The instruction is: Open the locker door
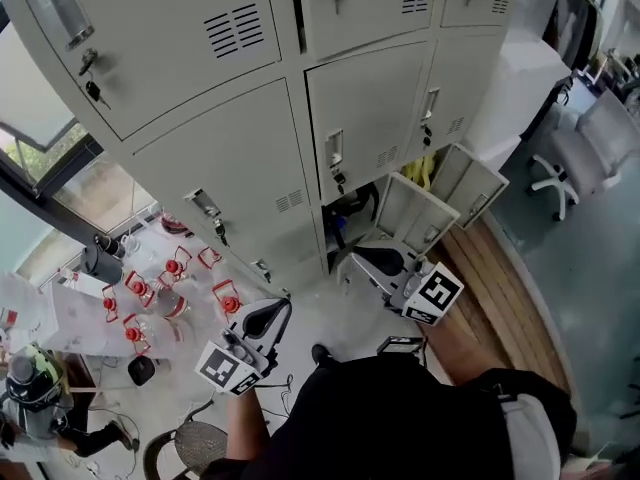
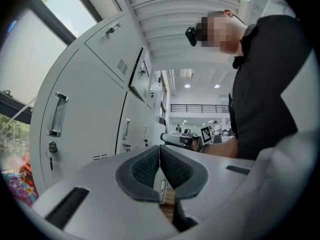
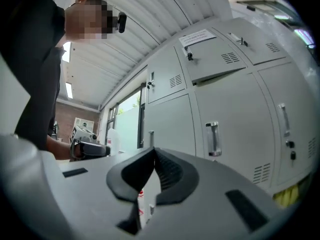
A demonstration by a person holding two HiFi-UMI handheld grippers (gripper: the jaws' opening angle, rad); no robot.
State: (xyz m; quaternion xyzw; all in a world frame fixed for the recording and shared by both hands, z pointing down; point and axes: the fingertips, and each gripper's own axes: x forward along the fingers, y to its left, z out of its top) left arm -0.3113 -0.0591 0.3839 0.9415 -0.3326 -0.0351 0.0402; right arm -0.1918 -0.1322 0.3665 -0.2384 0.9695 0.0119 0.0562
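A bank of grey lockers [image 1: 240, 158] fills the head view, each door with a chrome handle and a key. In the bottom row one door [image 1: 412, 216] hangs open, and a second one [image 1: 468, 183] beyond it. My right gripper [image 1: 385, 260] hovers just in front of the nearer open door, shut and empty. My left gripper [image 1: 268, 320] is lower left, near the closed lockers, also shut on nothing. The left gripper view shows closed jaws [image 2: 159, 150] beside a locker handle [image 2: 57, 115]. In the right gripper view the jaws [image 3: 154, 153] meet, with a handle [image 3: 212, 139] behind them.
Several glass jars with red clamps [image 1: 150, 298] stand on the floor at left, by a window. A wooden floor strip [image 1: 500, 278] runs right of the lockers. An office chair [image 1: 580, 158] is at far right, and a round stool [image 1: 195, 448] sits by the person's legs.
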